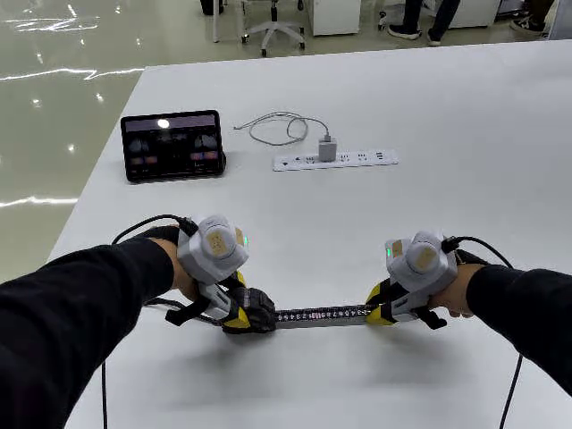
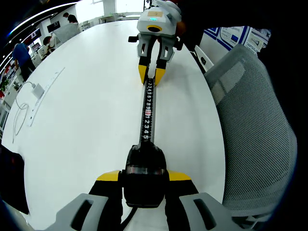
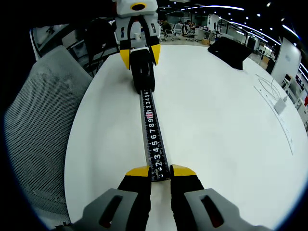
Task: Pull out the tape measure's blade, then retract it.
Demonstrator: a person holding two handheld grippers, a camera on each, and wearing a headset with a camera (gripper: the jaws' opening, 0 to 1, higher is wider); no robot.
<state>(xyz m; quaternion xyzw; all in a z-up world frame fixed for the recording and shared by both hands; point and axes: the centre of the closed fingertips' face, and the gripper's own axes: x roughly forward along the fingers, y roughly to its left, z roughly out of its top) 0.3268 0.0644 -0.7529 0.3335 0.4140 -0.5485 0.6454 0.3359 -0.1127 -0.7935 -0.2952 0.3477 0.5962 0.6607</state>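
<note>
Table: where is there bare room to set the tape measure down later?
Bare: mid table, between the power strip and the pulled-out blade, and the right side beyond the strip. Crowded: the tablet and cable at far left; the near edge, where left gripper and right gripper hold the tape measure.

Beyond the stretched blade point(image 1: 322, 314), the tabletop point(image 1: 402, 214) lies open up to the tablet point(image 1: 172, 145) and power strip point(image 1: 335, 159).

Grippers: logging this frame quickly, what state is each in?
Left gripper: shut on the tape measure case.
Right gripper: shut on the blade, at its end.
</note>
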